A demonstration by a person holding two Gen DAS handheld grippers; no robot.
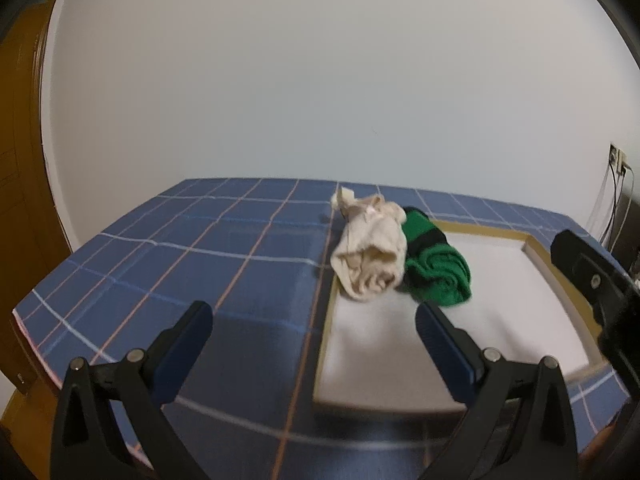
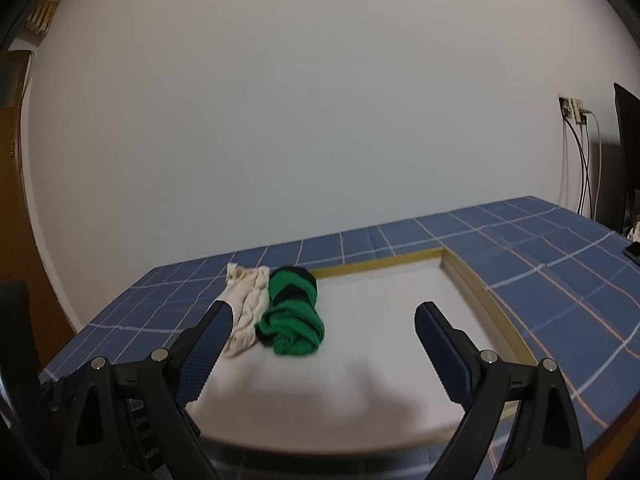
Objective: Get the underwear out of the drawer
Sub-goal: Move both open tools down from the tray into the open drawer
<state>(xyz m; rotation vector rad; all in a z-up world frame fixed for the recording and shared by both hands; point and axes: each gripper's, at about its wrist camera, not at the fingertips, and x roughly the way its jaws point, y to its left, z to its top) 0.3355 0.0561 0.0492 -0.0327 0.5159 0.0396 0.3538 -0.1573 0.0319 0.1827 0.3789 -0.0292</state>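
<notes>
**Helper:** What is in the drawer?

**Me:** I see a flat drawer (image 2: 476, 284) with a gold rim and a white floor. It lies on a blue checked cloth (image 1: 160, 248). Two rolled-up pieces of underwear are at its left side. The green underwear (image 2: 292, 316) with black stripes lies inside, on the white floor. The cream underwear (image 1: 370, 256) is touching it on the left. From my left camera, the cream one lies across the drawer's left rim, part in and part out on the cloth.

**Helper:** And the rest of the drawer?

**Me:** The rest is bare white floor, all the way to the right rim and the back rim.

**Helper:** What are your claws doing?

**Me:** My left gripper (image 1: 314, 322) is spread wide and holds nothing. It hangs over the cloth and the drawer's left rim, near the cream roll. My right gripper (image 2: 324, 322) is spread wide too, with nothing in it. It hangs over the white floor. Its left finger (image 2: 208, 344) covers part of the cream roll in my view. I can't tell if it touches.

**Helper:** Where are the edges?

**Me:** A plain wall (image 2: 320, 120) stands right behind the cloth. The cloth has lots of open room left of the drawer, and more on the right.
</notes>
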